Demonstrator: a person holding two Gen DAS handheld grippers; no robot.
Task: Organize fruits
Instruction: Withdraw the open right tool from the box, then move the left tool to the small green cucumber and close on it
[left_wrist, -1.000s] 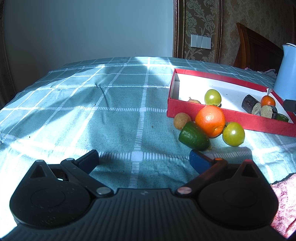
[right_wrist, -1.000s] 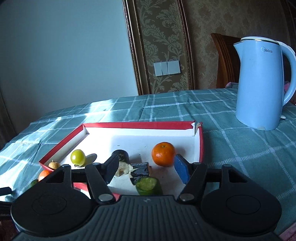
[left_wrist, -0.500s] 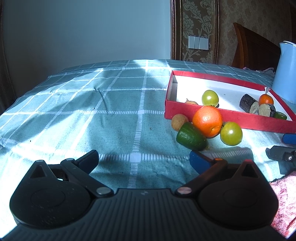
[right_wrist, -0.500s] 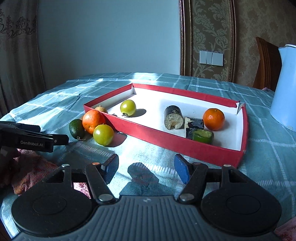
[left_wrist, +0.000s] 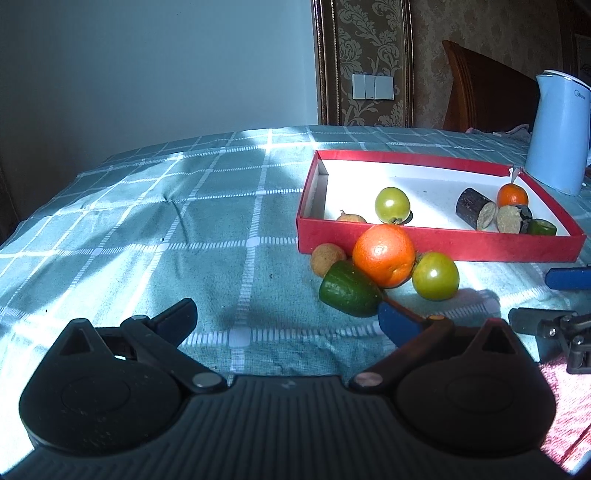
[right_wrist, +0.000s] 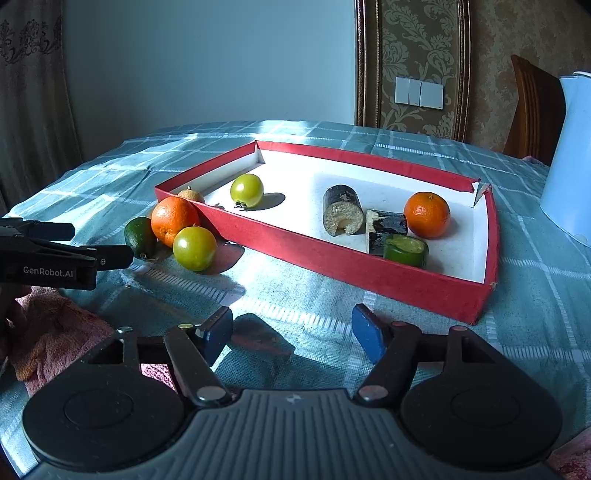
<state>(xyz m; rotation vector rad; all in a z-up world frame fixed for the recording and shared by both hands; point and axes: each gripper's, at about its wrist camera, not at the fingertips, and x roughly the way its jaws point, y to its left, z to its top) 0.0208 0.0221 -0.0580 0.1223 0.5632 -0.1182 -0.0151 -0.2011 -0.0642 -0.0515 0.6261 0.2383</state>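
A red tray (left_wrist: 439, 242) (right_wrist: 332, 258) holds a green tomato (left_wrist: 392, 205) (right_wrist: 246, 190), a small orange (left_wrist: 512, 195) (right_wrist: 426, 215), dark cut pieces (right_wrist: 341, 209), a green cut piece (right_wrist: 405, 251) and a small brown fruit (right_wrist: 190, 194). Outside its near left corner lie a big orange (left_wrist: 384, 255) (right_wrist: 174, 220), a green tomato (left_wrist: 435, 275) (right_wrist: 194, 248), a dark green fruit (left_wrist: 349, 290) (right_wrist: 139, 236) and a brown fruit (left_wrist: 327, 258). My left gripper (left_wrist: 286, 317) is open and empty, just short of the dark green fruit. My right gripper (right_wrist: 291, 332) is open and empty before the tray's front wall.
A light blue kettle (left_wrist: 557, 131) (right_wrist: 569, 158) stands right of the tray. A pink cloth (right_wrist: 55, 325) (left_wrist: 565, 406) lies at the table's near edge. A wooden chair (left_wrist: 484, 92) stands behind. The table has a green checked cloth (left_wrist: 166, 221).
The right gripper has pulled back out of the tray toward the near edge and turned left. The left gripper has edged toward the fruit outside the tray.
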